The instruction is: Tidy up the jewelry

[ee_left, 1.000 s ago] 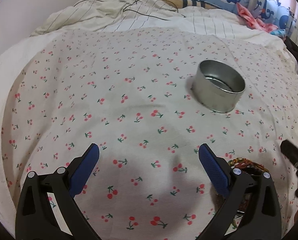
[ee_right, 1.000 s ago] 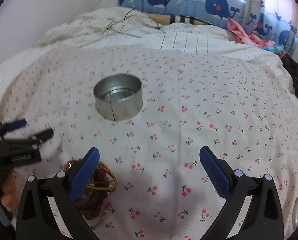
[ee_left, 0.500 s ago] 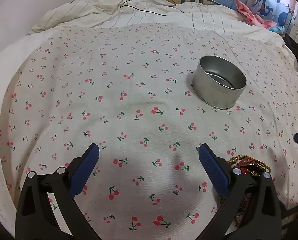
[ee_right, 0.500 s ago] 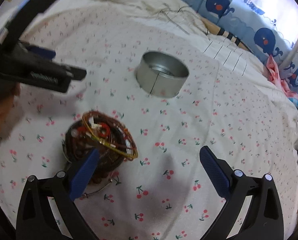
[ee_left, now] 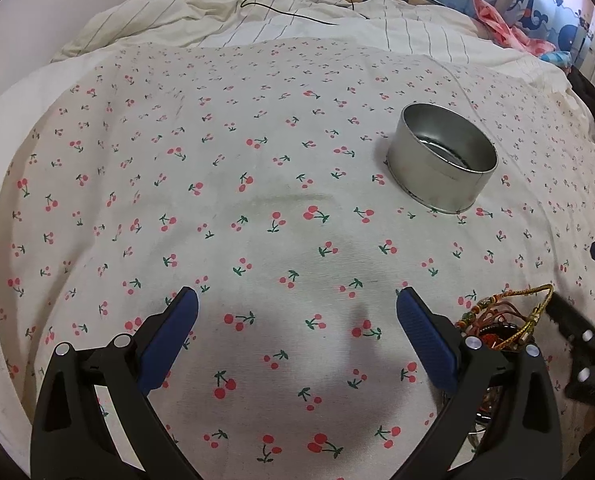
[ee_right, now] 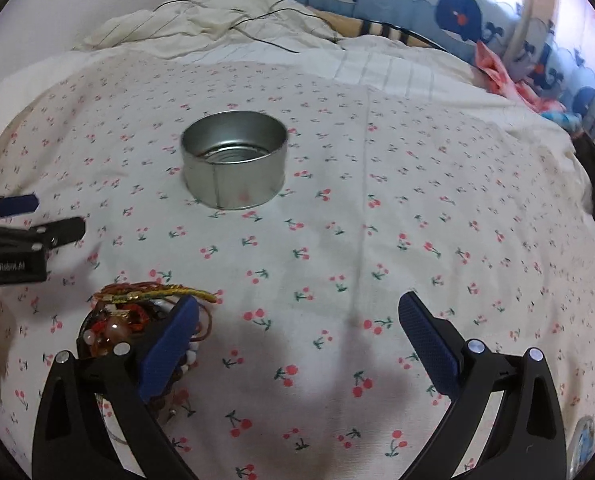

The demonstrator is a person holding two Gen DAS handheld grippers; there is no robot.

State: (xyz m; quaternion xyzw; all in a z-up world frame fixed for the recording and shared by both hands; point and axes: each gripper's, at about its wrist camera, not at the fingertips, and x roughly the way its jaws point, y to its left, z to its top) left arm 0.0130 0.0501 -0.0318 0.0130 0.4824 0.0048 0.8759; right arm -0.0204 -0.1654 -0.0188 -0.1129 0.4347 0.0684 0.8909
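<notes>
Since half a second ago the right gripper [ee_right: 297, 322] has swung back to face the bed head-on, so the jewelry pile [ee_right: 137, 320], then lying ahead of its left finger, now sits partly behind that finger. The pile is a tangle of gold and red cords, amber and white beads [ee_left: 501, 320] on the cherry-print sheet [ee_left: 257, 180], near the bed's front edge. Beyond it, well apart, stands the round metal tin [ee_right: 235, 158], upright, with nothing visible inside. The left gripper [ee_left: 297, 326] hangs just left of the pile, its right finger overlapping the pile's near side. Both grippers are spread wide with only sheet between their blue pads [ee_right: 425, 340]. Farther back lie a rumpled striped duvet [ee_left: 297, 20] crossed by a thin black cable [ee_right: 257, 28], and whale-print cushions [ee_right: 457, 12].
</notes>
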